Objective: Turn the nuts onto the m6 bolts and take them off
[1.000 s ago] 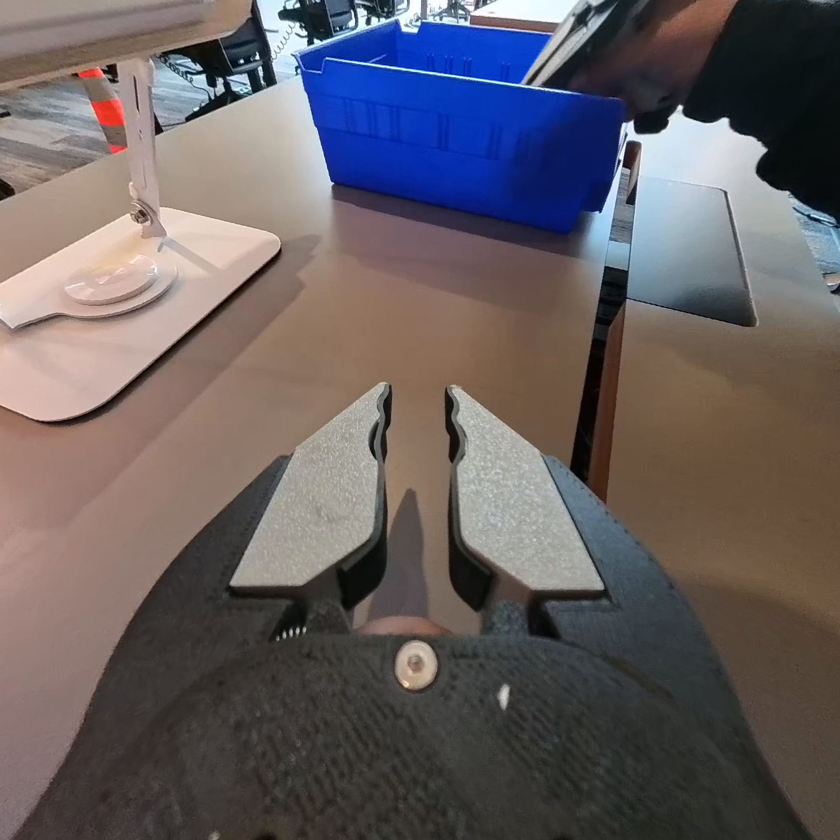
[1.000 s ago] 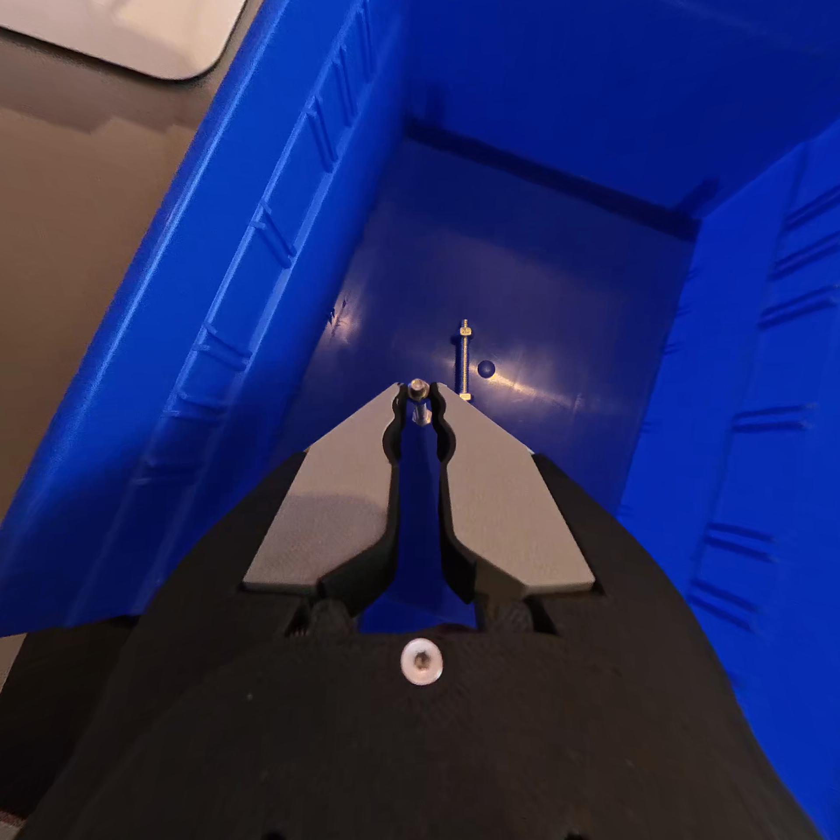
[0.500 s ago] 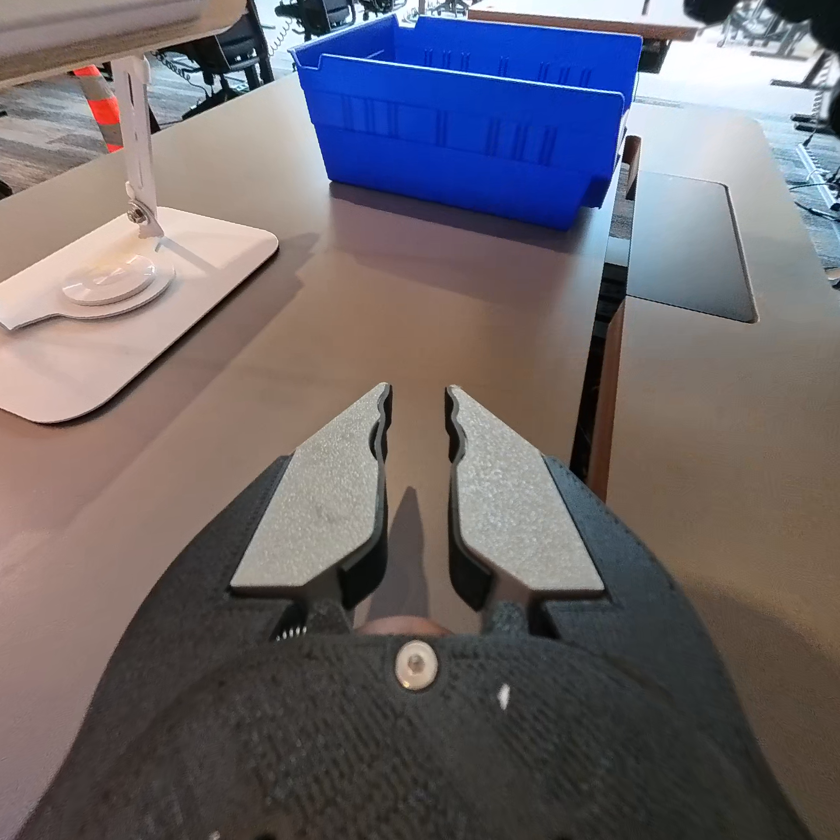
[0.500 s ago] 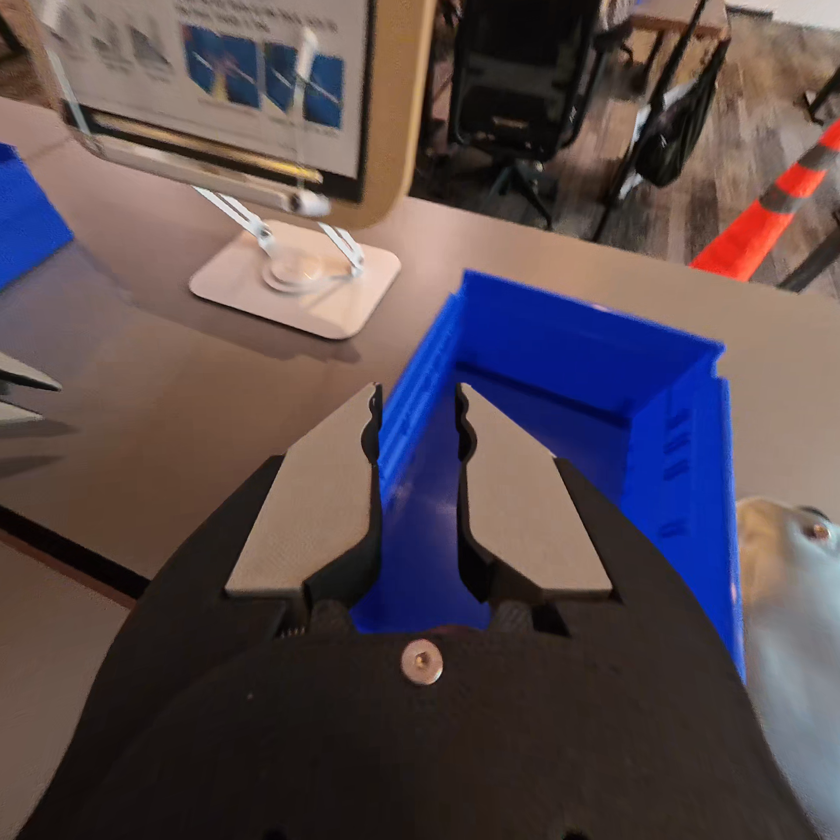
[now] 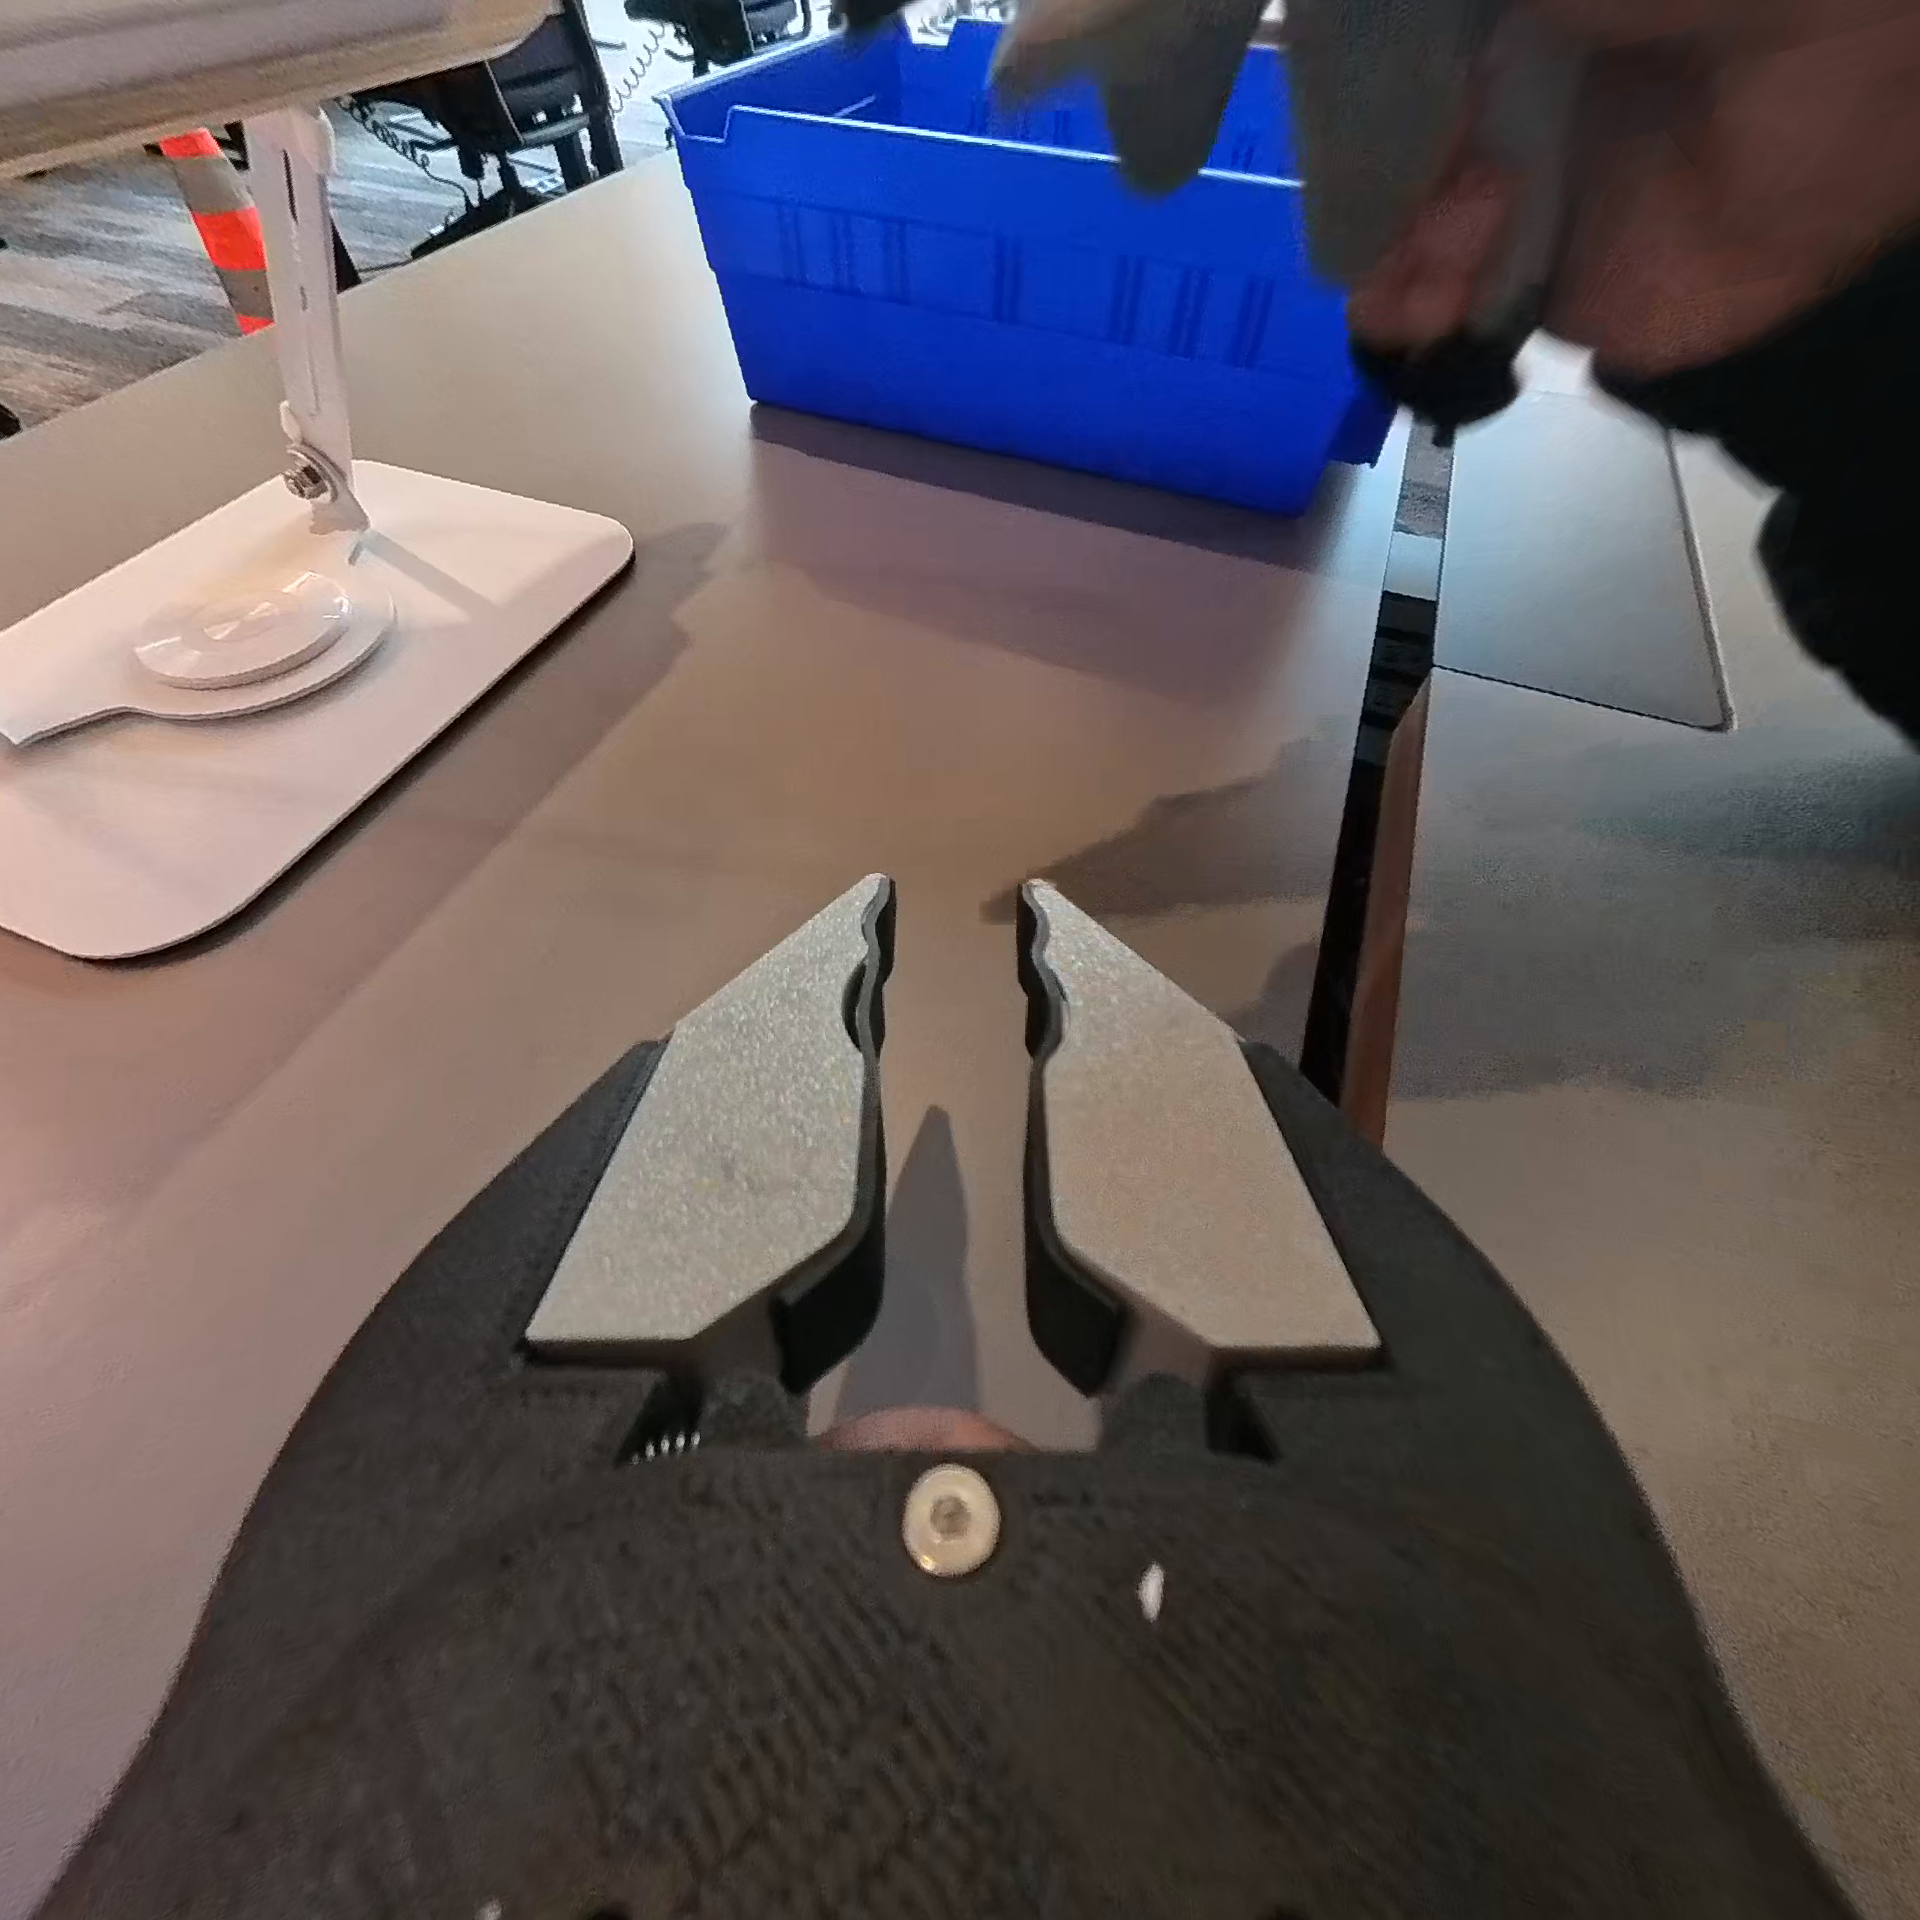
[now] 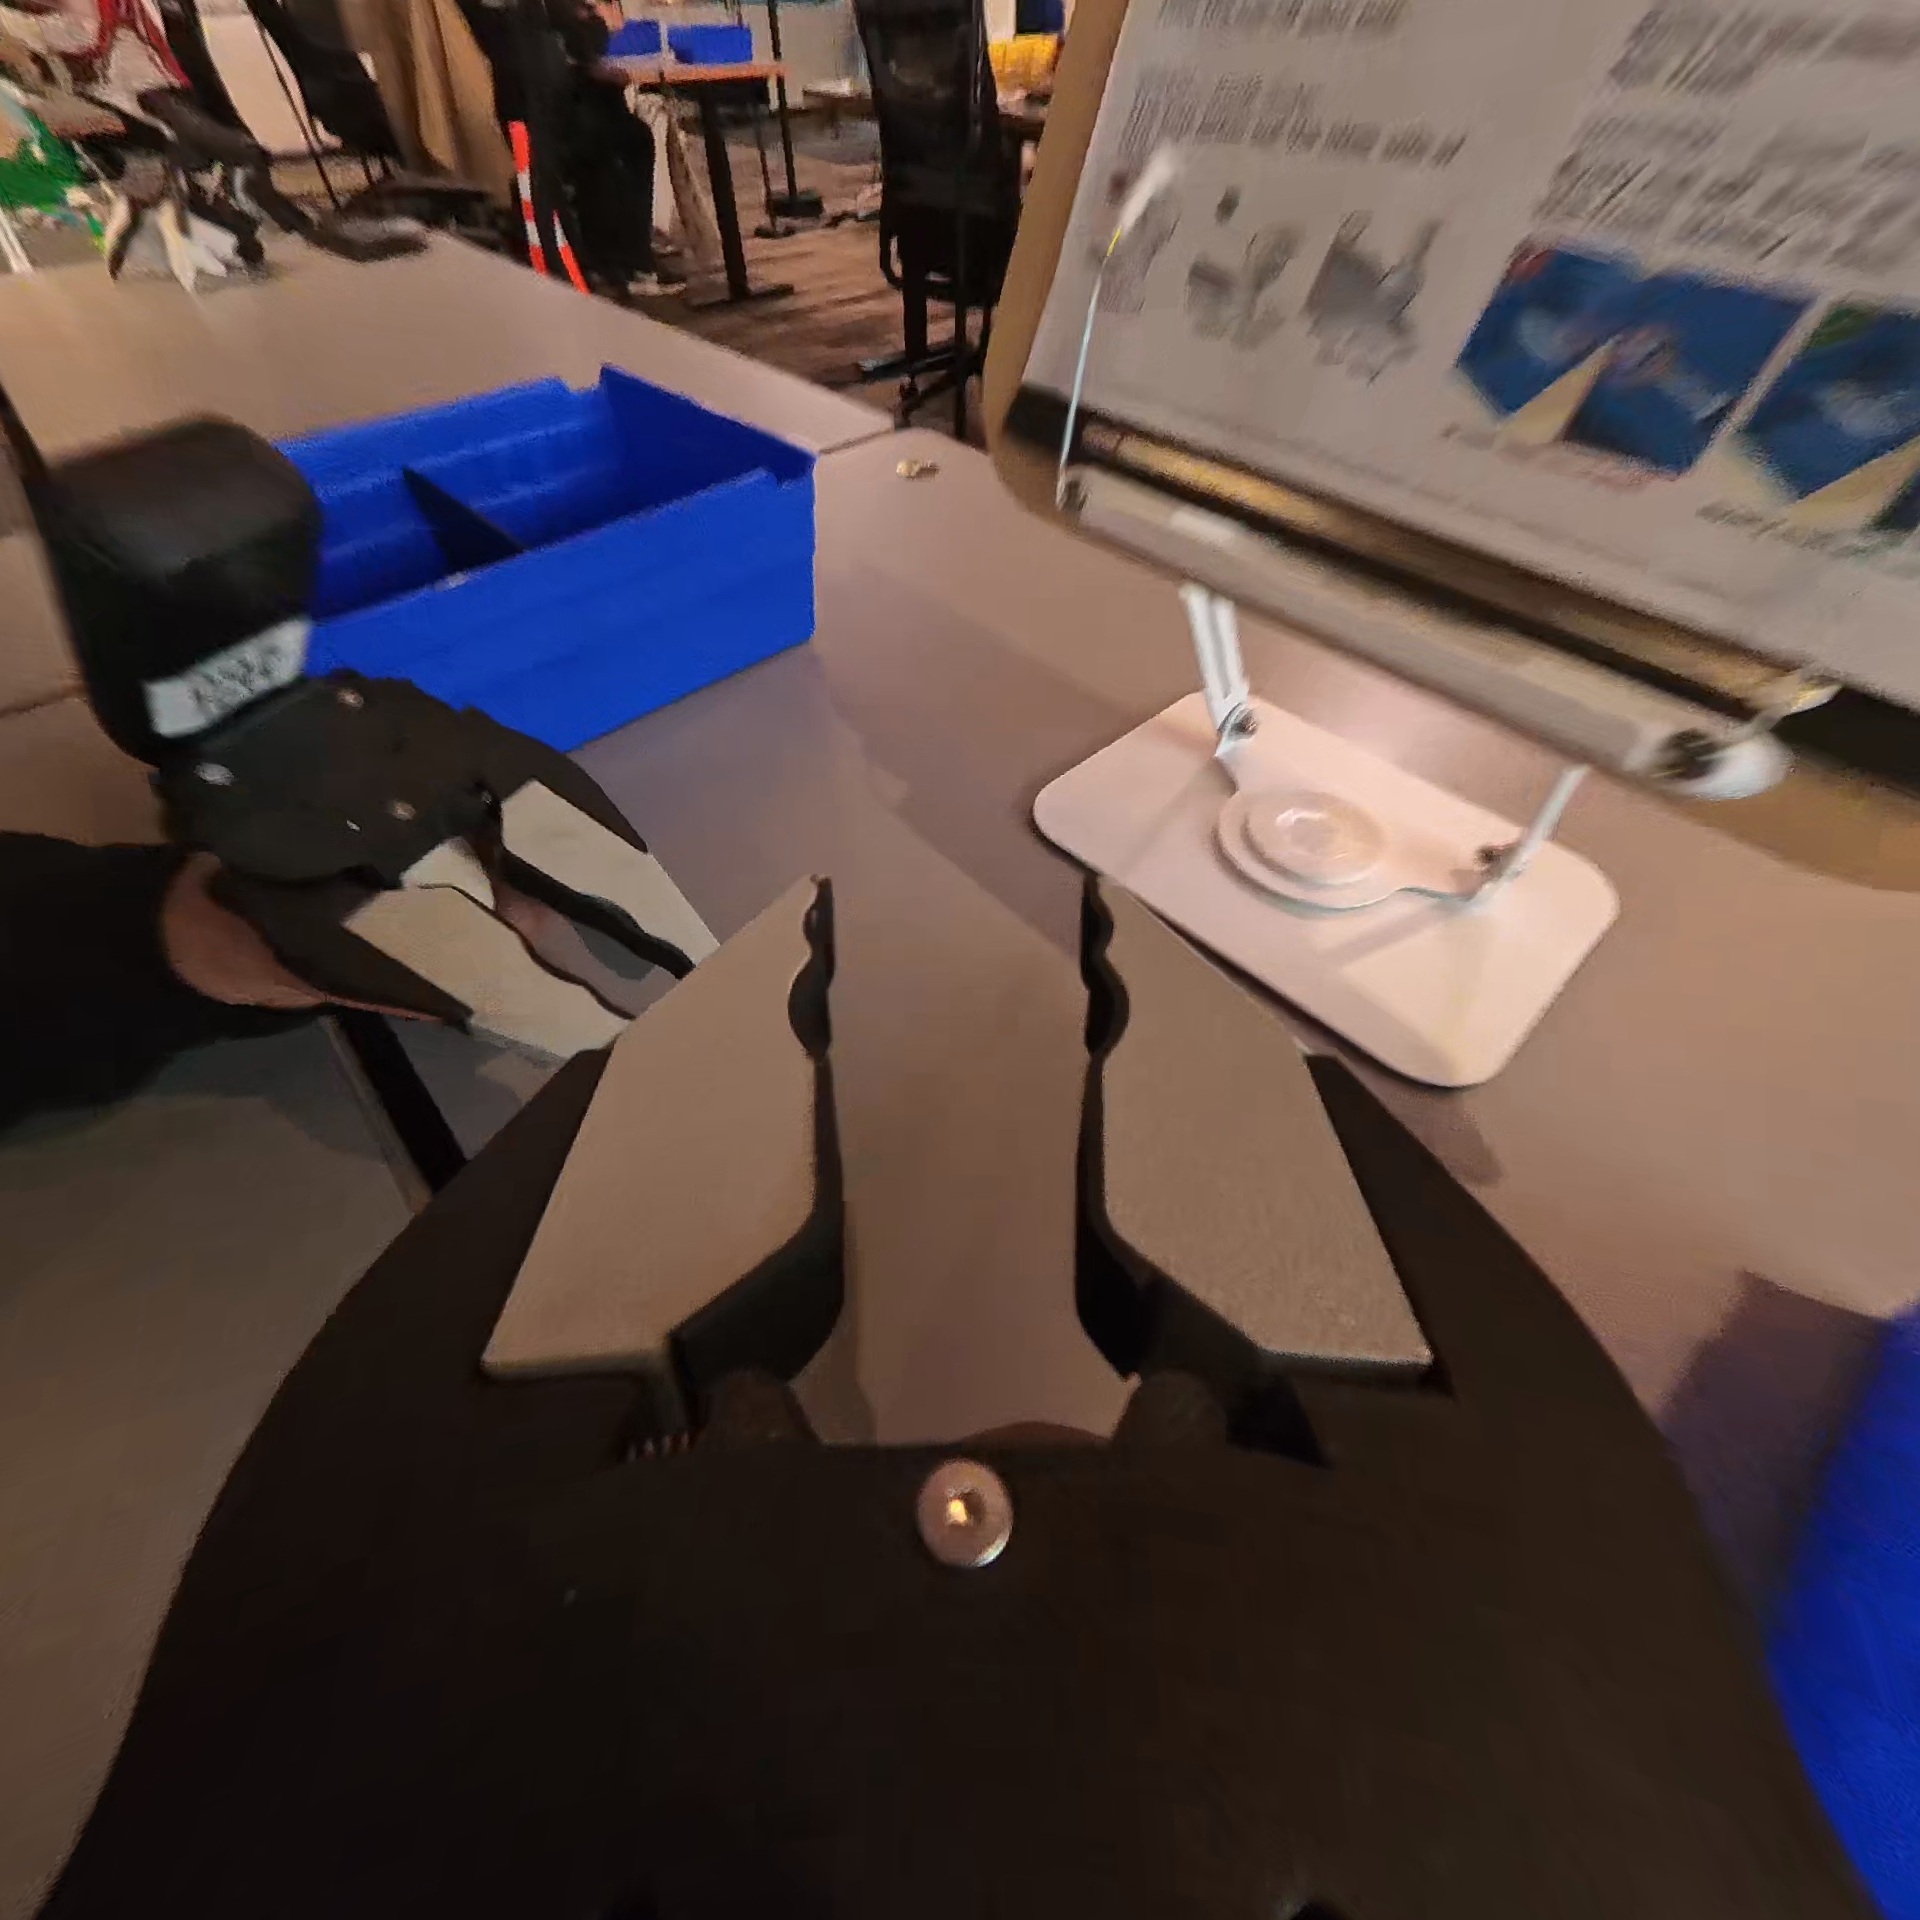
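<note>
No bolt or nut shows in either view now. My left gripper (image 5: 956,904) is open and empty, low over the brown table (image 5: 831,727), pointing at a blue bin (image 5: 1018,301). My right gripper (image 6: 956,904) is open and empty, held above the table and facing a screen on a stand (image 6: 1507,312). In the left wrist view the right gripper (image 5: 1195,94) is a blur in a hand above the blue bin's right end. In the right wrist view the left gripper (image 6: 665,987) sits at the left, open, held by a hand (image 6: 218,956).
The stand's white base (image 5: 260,665) lies on the table at the left, also in the right wrist view (image 6: 1351,904). A divided blue bin (image 6: 582,582) stands behind the left gripper. A gap (image 5: 1371,779) splits two tabletops. A small metal piece (image 6: 914,470) lies far back. There is about 12 centimetres between the tips of the two grippers.
My right gripper let go of the bolt in the blue bin, rose out of it, swung round toward the screen and opened wider. My left gripper has stayed put.
</note>
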Demonstrator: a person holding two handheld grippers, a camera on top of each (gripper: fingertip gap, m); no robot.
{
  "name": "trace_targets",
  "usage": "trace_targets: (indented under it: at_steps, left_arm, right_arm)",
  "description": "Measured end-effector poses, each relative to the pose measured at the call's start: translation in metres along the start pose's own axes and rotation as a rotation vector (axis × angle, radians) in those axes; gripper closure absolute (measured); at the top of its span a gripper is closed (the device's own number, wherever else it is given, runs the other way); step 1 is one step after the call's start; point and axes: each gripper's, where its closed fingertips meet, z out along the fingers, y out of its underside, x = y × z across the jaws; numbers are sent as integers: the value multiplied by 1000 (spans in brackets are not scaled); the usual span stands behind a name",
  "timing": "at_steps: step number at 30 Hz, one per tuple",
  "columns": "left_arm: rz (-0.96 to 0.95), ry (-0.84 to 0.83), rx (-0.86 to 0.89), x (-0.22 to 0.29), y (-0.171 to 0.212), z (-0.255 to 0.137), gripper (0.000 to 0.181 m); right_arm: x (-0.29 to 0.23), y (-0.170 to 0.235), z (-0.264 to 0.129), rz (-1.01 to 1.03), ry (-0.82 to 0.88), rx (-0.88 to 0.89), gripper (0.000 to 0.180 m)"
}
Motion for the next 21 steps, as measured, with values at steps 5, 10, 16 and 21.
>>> trace_targets:
  at_steps: [5,10,16,21]
  left_arm:
    - [8,-18,22,-1,-7,-5,162]
    - [-8,-13,38,2,-17,-13,161]
    - [3,-80,98,3,-44,-56,160]
    - [4,-234,72,-19,-57,-145,160]
  right_arm:
    - [-2,47,60,83,-9,20,135]
    - [1,67,67,70,-6,-38,133]
    - [5,75,64,71,7,-49,132]
    - [-3,73,65,42,-14,-53,132]
